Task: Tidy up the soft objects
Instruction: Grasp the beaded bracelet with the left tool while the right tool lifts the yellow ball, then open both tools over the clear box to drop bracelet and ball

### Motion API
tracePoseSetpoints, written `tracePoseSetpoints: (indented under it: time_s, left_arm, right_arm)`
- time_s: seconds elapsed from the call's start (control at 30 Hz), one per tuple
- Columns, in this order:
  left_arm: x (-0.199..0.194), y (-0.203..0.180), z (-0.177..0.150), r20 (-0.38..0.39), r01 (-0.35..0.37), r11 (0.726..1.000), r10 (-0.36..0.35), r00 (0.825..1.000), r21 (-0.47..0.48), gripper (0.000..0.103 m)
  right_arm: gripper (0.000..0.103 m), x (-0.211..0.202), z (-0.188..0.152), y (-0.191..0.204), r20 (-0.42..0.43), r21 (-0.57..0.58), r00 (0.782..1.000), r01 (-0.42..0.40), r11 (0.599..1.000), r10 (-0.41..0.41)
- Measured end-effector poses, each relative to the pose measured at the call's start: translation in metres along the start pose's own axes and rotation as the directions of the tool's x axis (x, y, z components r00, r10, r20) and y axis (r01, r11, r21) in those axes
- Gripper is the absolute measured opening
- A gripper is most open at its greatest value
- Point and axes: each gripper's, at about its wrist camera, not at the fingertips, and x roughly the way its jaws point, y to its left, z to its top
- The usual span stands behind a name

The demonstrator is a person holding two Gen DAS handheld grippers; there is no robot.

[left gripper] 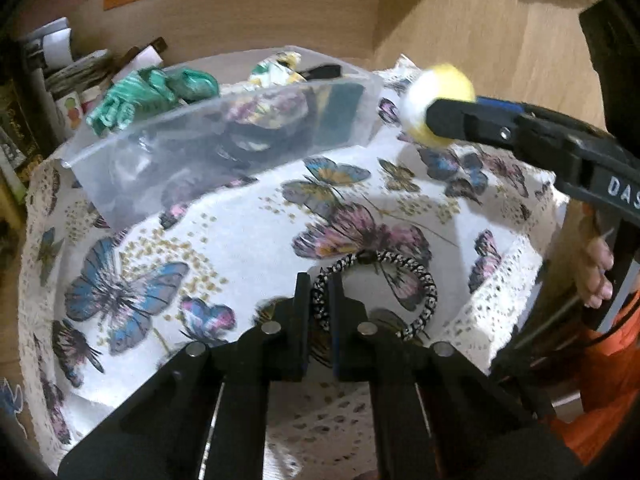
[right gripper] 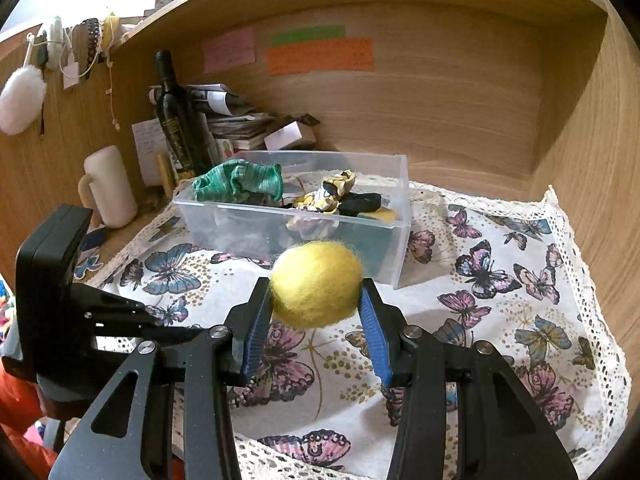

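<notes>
My left gripper (left gripper: 319, 292) is shut on a black-and-white spiral hair tie (left gripper: 416, 280) and holds it just above the butterfly cloth (left gripper: 248, 232). My right gripper (right gripper: 316, 300) is shut on a yellow felt ball (right gripper: 316, 284), held above the cloth in front of the clear plastic box (right gripper: 394, 216). The ball (left gripper: 438, 104) and right gripper also show at the right of the left wrist view, beside the box (left gripper: 168, 168). The box holds a green sock (right gripper: 240, 182), a patterned scrunchie (right gripper: 332, 194) and dark soft items.
A dark bottle (right gripper: 176, 120), a cream mug (right gripper: 108, 188), stacked papers (right gripper: 236, 120) and a white pompom (right gripper: 20, 96) stand at the back left. Wooden walls (right gripper: 580, 160) enclose the desk at back and right. Lace cloth edge (right gripper: 592, 280) runs along the right.
</notes>
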Motion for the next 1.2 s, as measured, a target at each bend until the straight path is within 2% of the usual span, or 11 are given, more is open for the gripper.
tracePoseSetpoints:
  time_s: [0.2, 0.33, 0.57, 0.67, 0.87, 1.03, 1.2]
  left_arm:
    - [-0.021, 0.017, 0.021, 0.086, -0.037, 0.998, 0.040, 0.995, -0.041, 0.007]
    - [-0.040, 0.030, 0.041, 0.162, -0.077, 0.995, 0.086, 0.983, -0.061, 0.007]
    - [-0.065, 0.048, 0.075, 0.283, -0.169, 0.981, 0.189, 0.940, -0.095, 0.007]
    - [-0.066, 0.059, 0.091, 0.308, -0.202, 0.971, 0.232, 0.923, -0.126, 0.007]
    - [-0.044, 0.081, 0.105, 0.279, -0.249, 0.954, 0.288, 0.916, -0.166, 0.007]
    - [-0.006, 0.096, 0.103, 0.201, -0.257, 0.951, 0.289, 0.936, -0.173, 0.007]
    - [0.010, 0.094, 0.098, 0.184, -0.282, 0.950, 0.304, 0.935, -0.137, 0.007]
  right_arm:
    - [0.040, -0.001, 0.011, -0.002, 0.030, 0.001, 0.999, -0.011, 1.000, 0.011]
    - [0.040, 0.001, 0.021, -0.001, 0.053, -0.008, 0.998, -0.016, 1.000, 0.016]
    - [0.040, 0.011, 0.051, 0.001, 0.097, -0.026, 0.994, -0.038, 0.999, 0.040]
    - [0.040, 0.018, 0.067, 0.003, 0.115, -0.041, 0.993, -0.038, 0.998, 0.042]
    - [0.040, 0.048, 0.086, 0.004, 0.088, -0.061, 0.995, -0.043, 0.997, 0.049]
    - [0.040, 0.087, 0.081, 0.007, -0.002, -0.074, 0.999, -0.048, 0.996, 0.048]
    - [0.040, 0.116, 0.071, 0.008, -0.098, -0.094, 0.994, -0.047, 0.994, 0.038]
